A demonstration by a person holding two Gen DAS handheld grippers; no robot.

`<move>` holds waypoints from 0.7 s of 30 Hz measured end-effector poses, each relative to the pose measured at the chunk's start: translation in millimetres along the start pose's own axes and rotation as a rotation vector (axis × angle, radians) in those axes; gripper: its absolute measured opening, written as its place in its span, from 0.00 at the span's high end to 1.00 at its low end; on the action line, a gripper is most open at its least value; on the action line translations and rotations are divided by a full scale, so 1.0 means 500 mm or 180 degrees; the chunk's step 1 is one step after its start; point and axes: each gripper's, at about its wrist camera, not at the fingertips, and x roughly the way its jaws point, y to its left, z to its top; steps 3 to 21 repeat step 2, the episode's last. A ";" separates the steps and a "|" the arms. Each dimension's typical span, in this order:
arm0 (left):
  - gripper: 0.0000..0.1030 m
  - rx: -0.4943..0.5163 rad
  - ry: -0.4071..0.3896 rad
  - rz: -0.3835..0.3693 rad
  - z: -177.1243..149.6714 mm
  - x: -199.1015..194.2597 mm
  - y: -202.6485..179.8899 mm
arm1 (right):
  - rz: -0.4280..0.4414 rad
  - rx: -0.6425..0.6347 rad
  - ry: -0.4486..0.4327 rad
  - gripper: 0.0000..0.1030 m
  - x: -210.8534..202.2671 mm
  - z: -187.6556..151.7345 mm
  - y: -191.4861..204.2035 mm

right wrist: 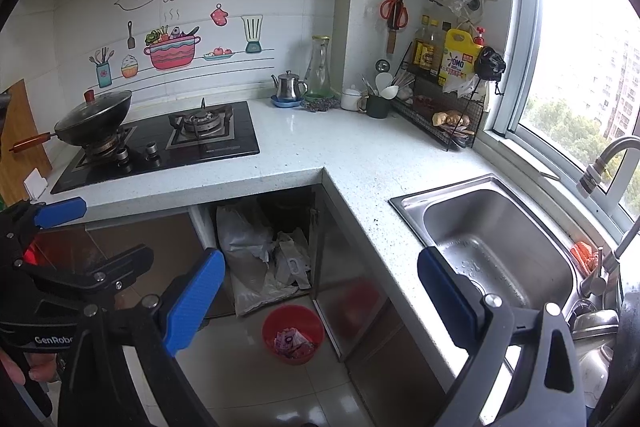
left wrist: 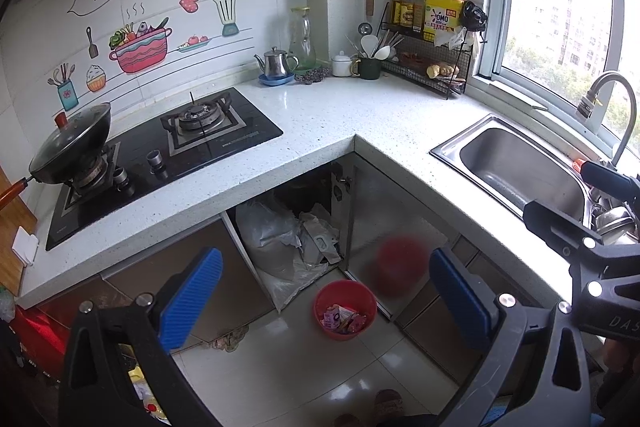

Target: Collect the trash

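A red bin stands on the tiled floor below the corner of the counter and holds several wrappers. It also shows in the right wrist view. My left gripper is open and empty, held above the floor with the bin between its blue pads. My right gripper is open and empty, held over the counter edge beside the sink. The left gripper's body shows at the left of the right wrist view.
An L-shaped white counter carries a gas hob with a lidded wok, a kettle, a wire rack with bottles and a steel sink. An open cabinet holds plastic bags.
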 end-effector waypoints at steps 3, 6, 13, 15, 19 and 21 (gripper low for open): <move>0.00 0.0003 -0.0002 -0.0014 0.001 0.000 0.003 | 0.0003 -0.0001 -0.0003 0.06 0.000 0.000 -0.002; 0.00 0.0003 -0.0002 -0.0014 0.001 0.000 0.003 | 0.0003 -0.0001 -0.0003 0.06 0.000 0.000 -0.002; 0.00 0.0003 -0.0002 -0.0014 0.001 0.000 0.003 | 0.0003 -0.0001 -0.0003 0.06 0.000 0.000 -0.002; 0.00 0.0003 -0.0002 -0.0014 0.001 0.000 0.003 | 0.0003 -0.0001 -0.0003 0.06 0.000 0.000 -0.002; 0.00 0.0003 -0.0002 -0.0014 0.001 0.000 0.003 | 0.0003 -0.0001 -0.0003 0.06 0.000 0.000 -0.002; 0.00 0.0003 -0.0002 -0.0014 0.001 0.000 0.003 | 0.0003 -0.0001 -0.0003 0.06 0.000 0.000 -0.002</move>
